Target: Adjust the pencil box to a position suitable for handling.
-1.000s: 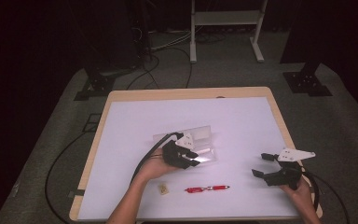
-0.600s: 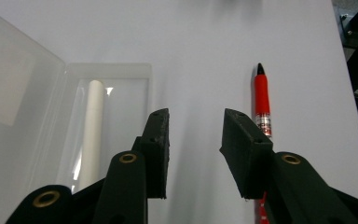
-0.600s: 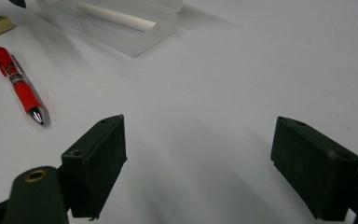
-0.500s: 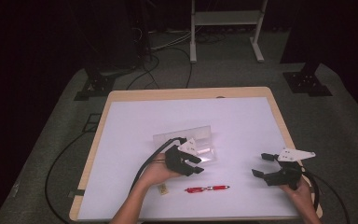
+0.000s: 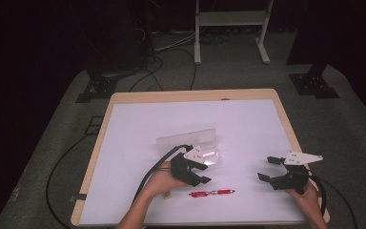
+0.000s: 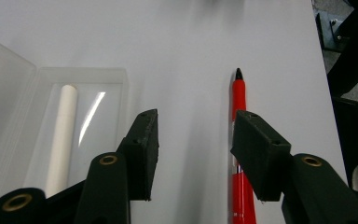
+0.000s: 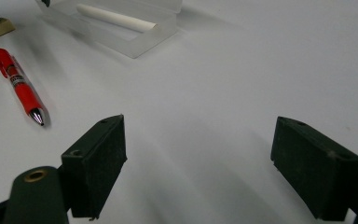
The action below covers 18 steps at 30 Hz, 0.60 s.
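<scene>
Pen (image 5: 211, 193), red, lies flat on the white table (image 5: 248, 124), near its front edge, just in front of an open clear case (image 5: 190, 141) holding a white stick (image 6: 61, 135). Left gripper (image 5: 201, 174) hovers between case and pen, jaws partly open, empty; pen shows under one jaw. Eraser (image 5: 167, 195) sits beside the left hand. Right gripper (image 5: 267, 168), well apart to the right, jaws wide, empty.

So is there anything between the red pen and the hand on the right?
No, just bare white table. In the high view nothing lies between the red pen and the right gripper.
</scene>
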Available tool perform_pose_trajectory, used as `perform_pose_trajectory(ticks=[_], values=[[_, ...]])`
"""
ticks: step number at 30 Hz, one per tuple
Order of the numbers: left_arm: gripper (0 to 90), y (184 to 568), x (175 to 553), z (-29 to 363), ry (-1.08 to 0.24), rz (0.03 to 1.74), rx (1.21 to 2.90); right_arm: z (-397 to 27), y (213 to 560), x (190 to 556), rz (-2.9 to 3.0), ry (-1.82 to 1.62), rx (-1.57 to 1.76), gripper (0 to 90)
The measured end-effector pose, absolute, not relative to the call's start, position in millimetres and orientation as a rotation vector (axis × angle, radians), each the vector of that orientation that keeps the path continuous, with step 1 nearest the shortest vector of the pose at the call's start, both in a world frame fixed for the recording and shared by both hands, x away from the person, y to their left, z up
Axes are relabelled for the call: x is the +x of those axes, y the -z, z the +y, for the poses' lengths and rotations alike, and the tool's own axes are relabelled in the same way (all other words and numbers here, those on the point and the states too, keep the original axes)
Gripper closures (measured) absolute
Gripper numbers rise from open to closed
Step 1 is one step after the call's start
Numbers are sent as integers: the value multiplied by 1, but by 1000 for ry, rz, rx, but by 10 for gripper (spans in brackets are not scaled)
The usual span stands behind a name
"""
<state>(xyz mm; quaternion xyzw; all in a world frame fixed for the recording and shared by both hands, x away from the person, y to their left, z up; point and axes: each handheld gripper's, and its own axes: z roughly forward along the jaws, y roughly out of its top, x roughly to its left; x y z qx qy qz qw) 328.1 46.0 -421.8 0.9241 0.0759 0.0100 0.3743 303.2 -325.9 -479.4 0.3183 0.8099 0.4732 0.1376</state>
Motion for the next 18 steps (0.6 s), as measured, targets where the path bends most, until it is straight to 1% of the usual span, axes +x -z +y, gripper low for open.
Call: perform_pose_trajectory(ticks=[9,16,18], values=[[459,431,318,39,-6,168,2378,-326,479,303,2344,-1369,920,170],[461,438,313,30,10,150,2397,-326,479,303,2345,-1370,919,170],[481,440,312,28,19,139,2402,-326,479,303,2346,-1370,918,170]])
